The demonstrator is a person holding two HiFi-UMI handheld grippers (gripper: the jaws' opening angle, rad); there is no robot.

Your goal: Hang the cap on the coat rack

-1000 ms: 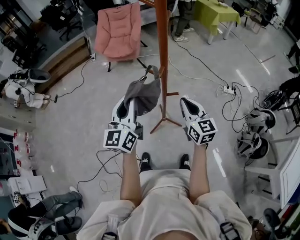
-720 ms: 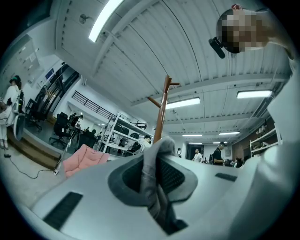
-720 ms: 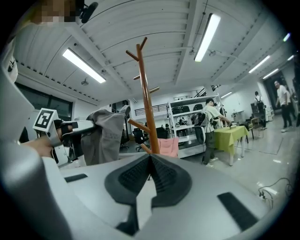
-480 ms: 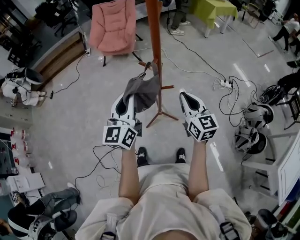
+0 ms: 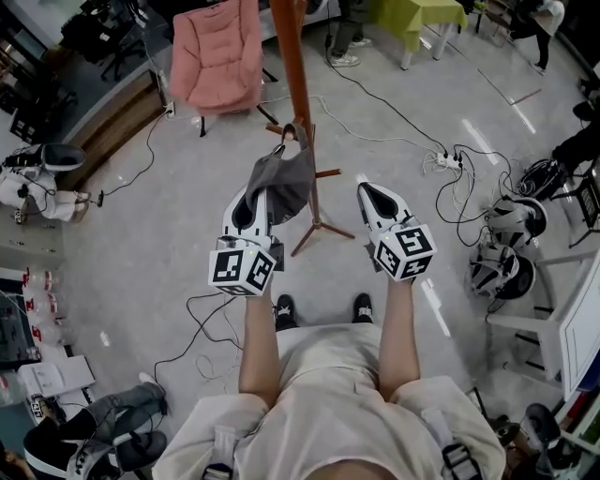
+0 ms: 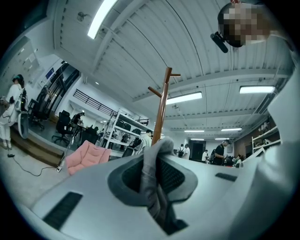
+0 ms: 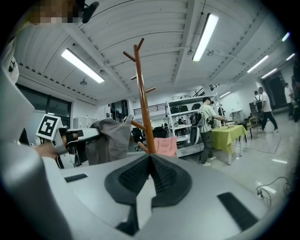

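Note:
A grey cap (image 5: 284, 184) hangs from my left gripper (image 5: 255, 208), which is shut on its fabric. In the left gripper view the cap's cloth (image 6: 153, 178) is pinched between the jaws of the left gripper (image 6: 157, 146). The brown wooden coat rack (image 5: 298, 84) stands just behind and right of the cap, its pegged top (image 6: 164, 84) above the jaws. My right gripper (image 5: 364, 189) is held level beside the left one, right of the pole, shut and empty. The right gripper (image 7: 150, 157) faces the coat rack (image 7: 143, 103) and the cap (image 7: 112, 138) to its left.
The rack's legs (image 5: 317, 228) spread on the floor in front of my feet. A pink chair (image 5: 214, 52) stands behind on the left, a green table (image 5: 412, 19) on the right. Cables and a power strip (image 5: 445, 161) cross the floor; helmets (image 5: 497, 267) lie at right.
In the head view the rack pole has drifted left and its base sits nearer my feet. Both grippers keep their places and their grips, the cap still in the left one.

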